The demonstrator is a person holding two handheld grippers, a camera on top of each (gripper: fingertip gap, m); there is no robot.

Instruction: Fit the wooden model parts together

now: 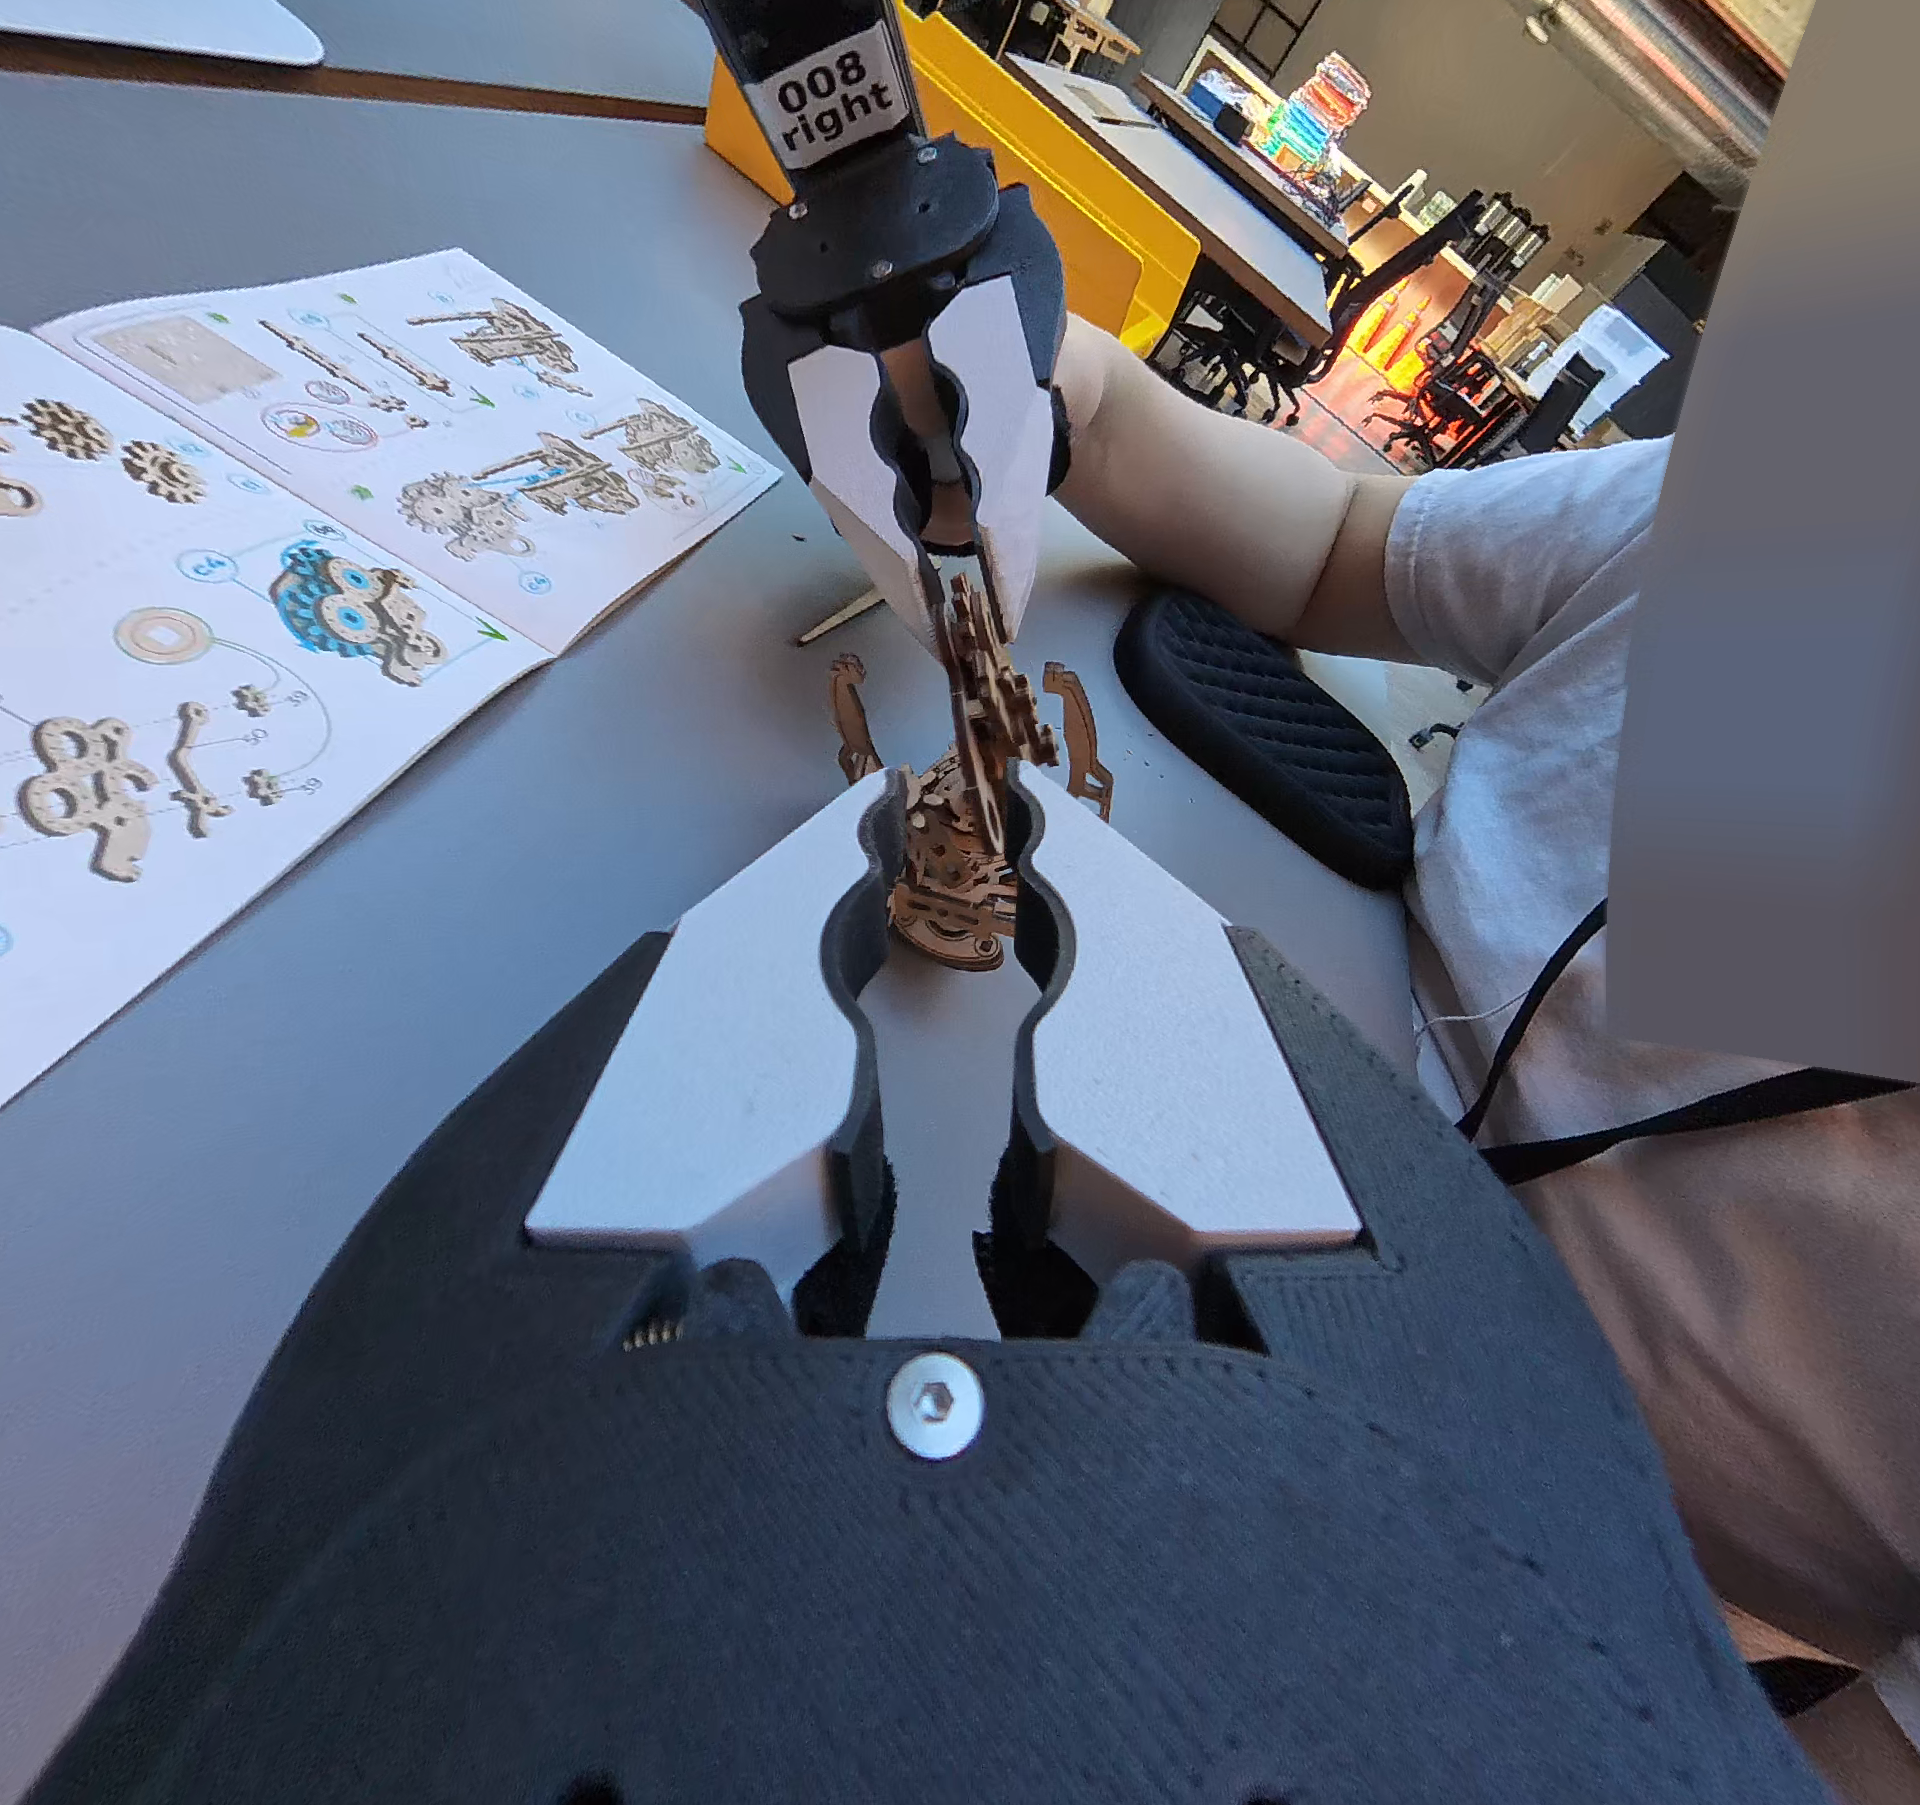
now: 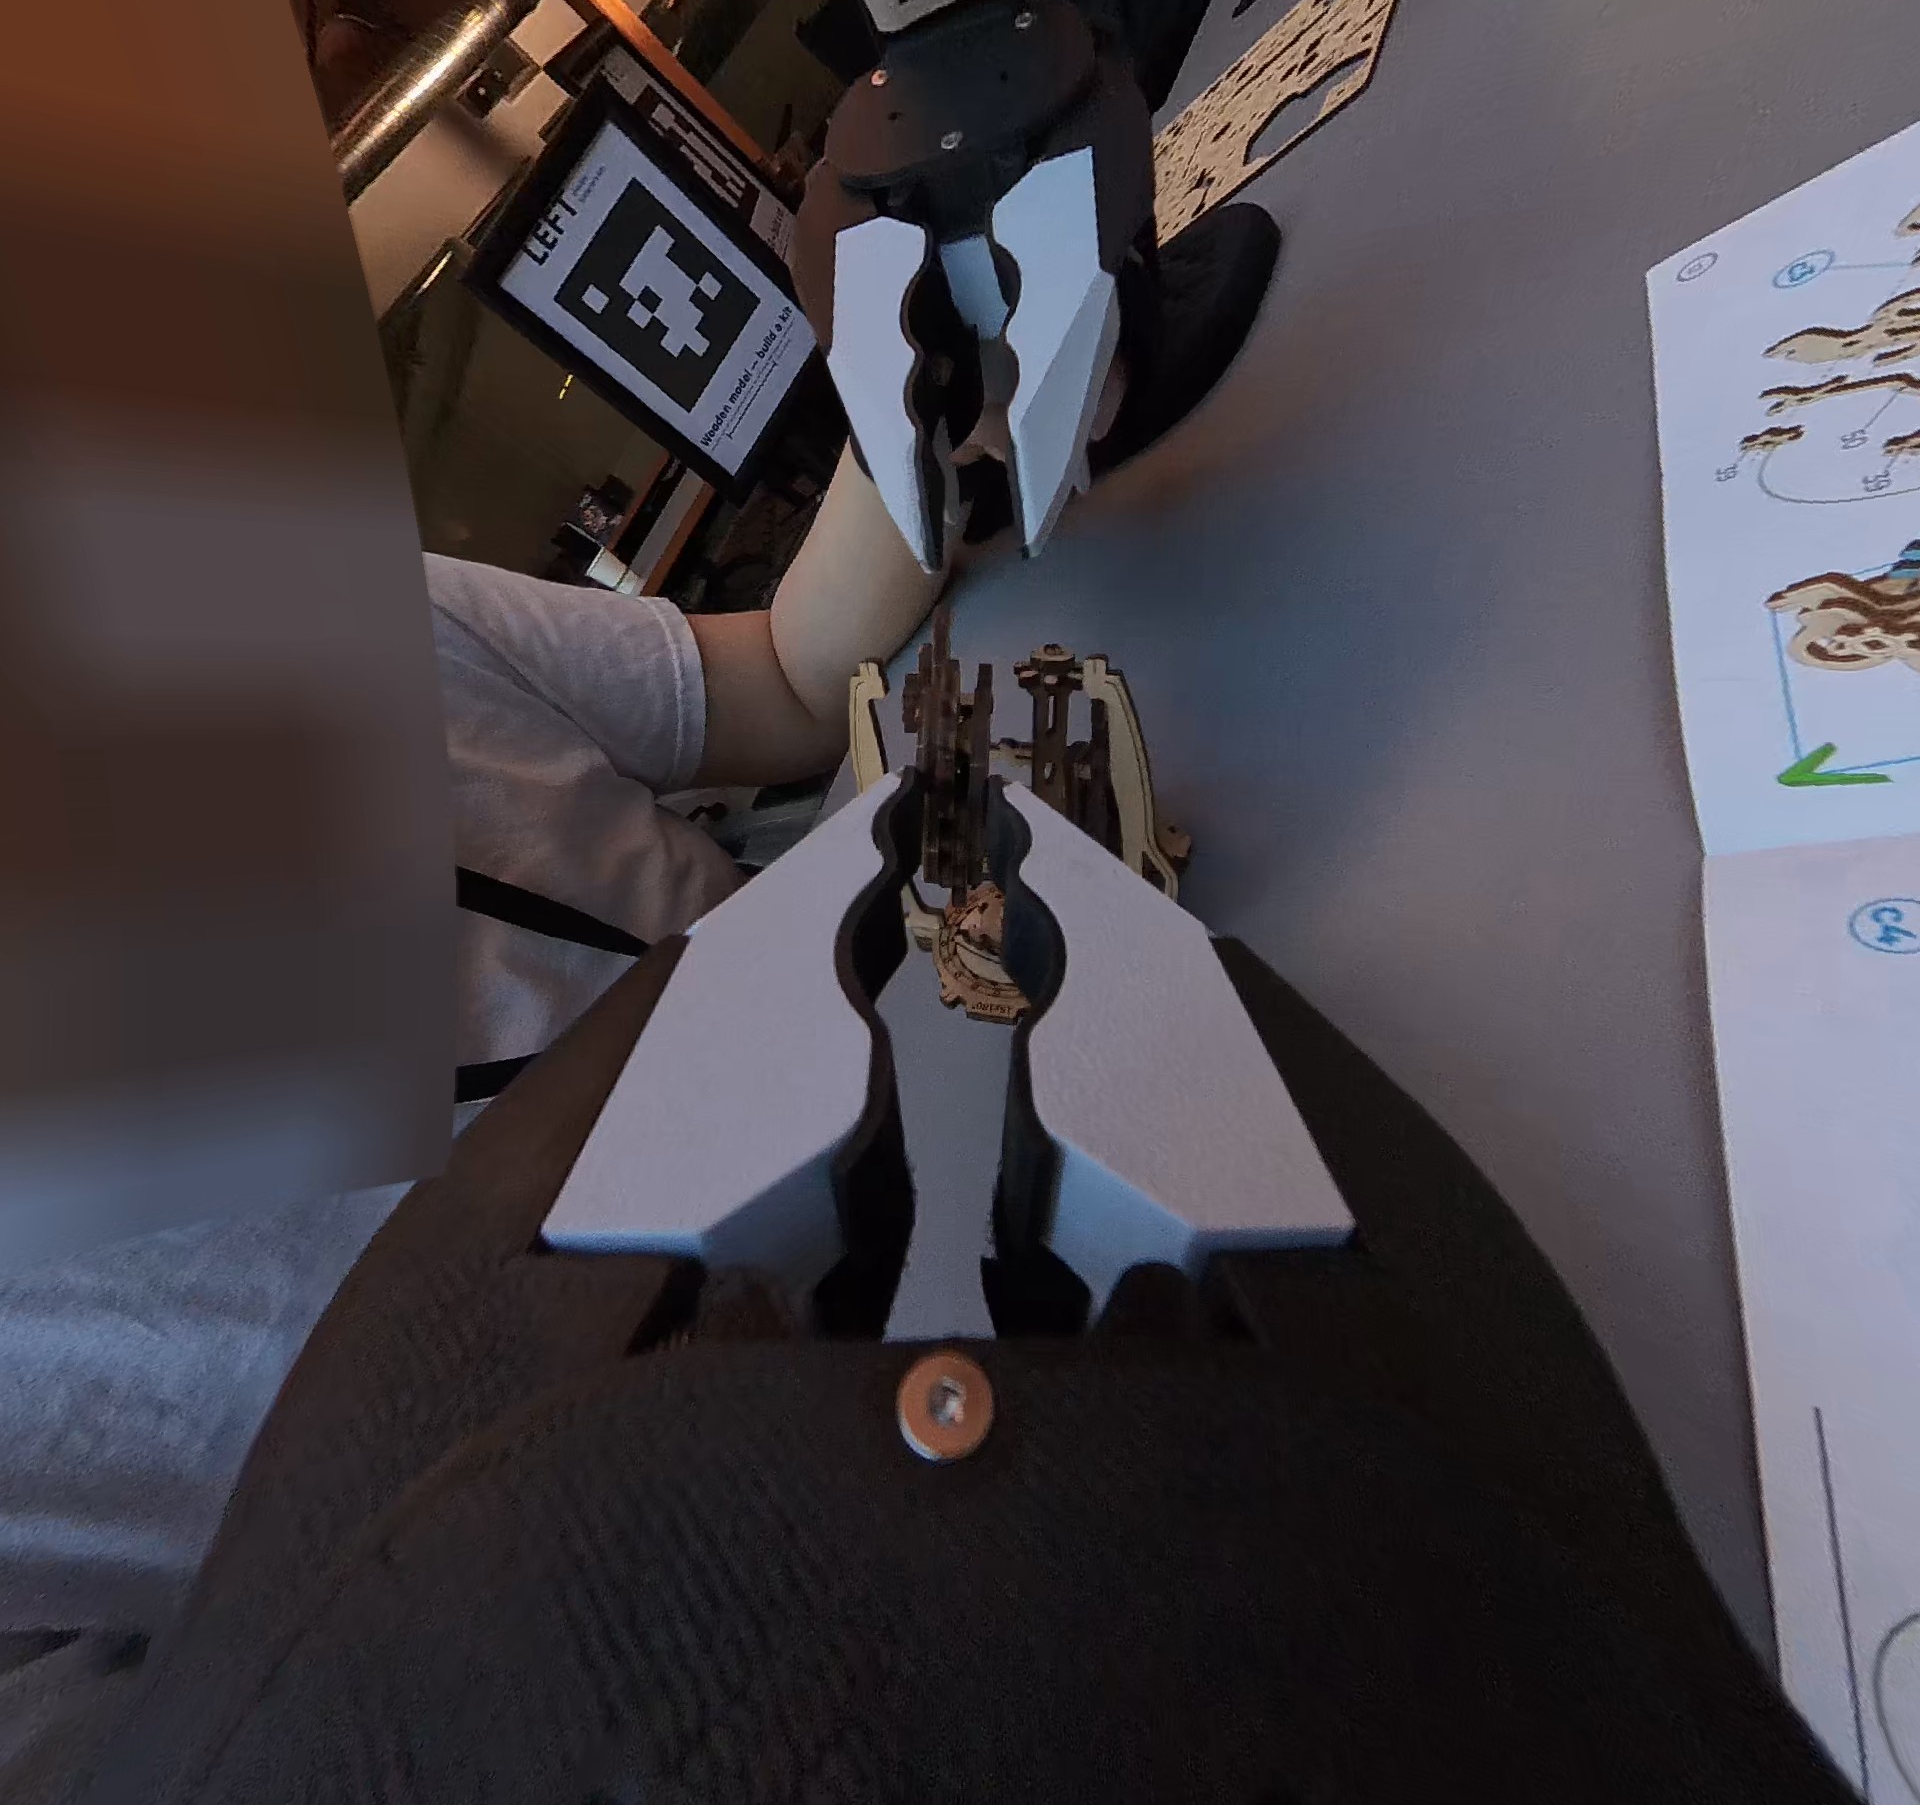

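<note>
My right gripper (image 1: 961,602) – jaws pinched on wooden gear cluster (image 1: 987,706), held above wooden model (image 1: 951,882) on grey worktop (image 1: 468,976). My left gripper (image 2: 977,550) – jaws narrowly parted, empty, just beyond model. Instruction booklet (image 1: 260,612) lies open beside it.

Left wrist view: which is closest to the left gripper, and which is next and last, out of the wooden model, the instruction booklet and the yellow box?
From the left gripper:
1. Wooden model, right between its fingers.
2. Instruction booklet, lying open on the table to the left.
3. Yellow box, at the table's far edge, behind the right gripper.
</note>
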